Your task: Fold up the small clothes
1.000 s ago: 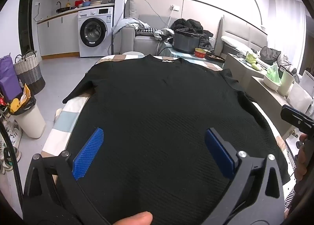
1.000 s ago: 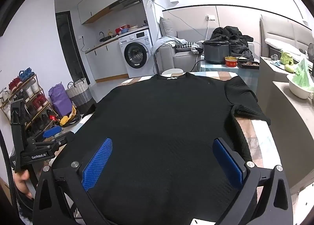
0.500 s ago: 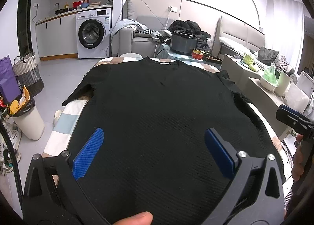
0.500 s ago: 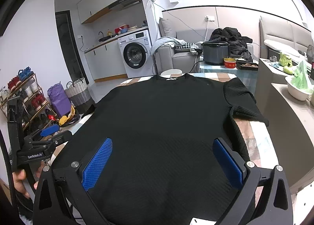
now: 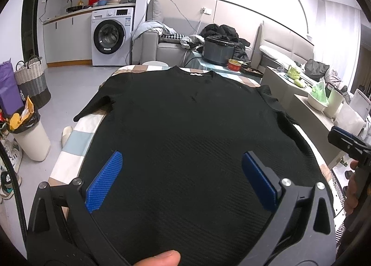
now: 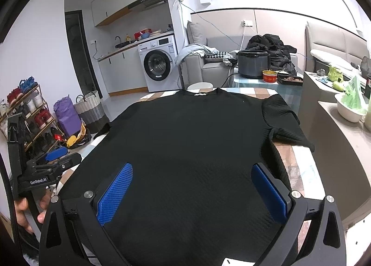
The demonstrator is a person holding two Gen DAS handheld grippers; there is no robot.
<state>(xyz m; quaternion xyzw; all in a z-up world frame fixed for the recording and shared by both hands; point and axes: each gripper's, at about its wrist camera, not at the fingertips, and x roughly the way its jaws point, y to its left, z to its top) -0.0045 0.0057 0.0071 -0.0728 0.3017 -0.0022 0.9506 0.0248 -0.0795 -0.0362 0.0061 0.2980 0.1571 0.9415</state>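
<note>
left claw (image 5: 182,181): jaws wide apart, blue pads empty, held above the near hem of the black top (image 5: 185,127) | right claw (image 6: 192,190): jaws wide apart, empty, above the same hem | a hand (image 6: 25,210) grips the left claw's handle

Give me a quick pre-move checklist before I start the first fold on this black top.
1. Black top spread flat, neckline away from the grippers: ok.
2. Left gripper open, nothing held: ok.
3. Right gripper open, nothing held: ok.
4. Left sleeve laid on the table: not ok, its tip hangs past the edge.
5. Right sleeve lying out flat: ok, though slightly rumpled near the armpit.
6. Near hem reachable: cannot tell, it is hidden under the gripper bodies in both views.
</note>
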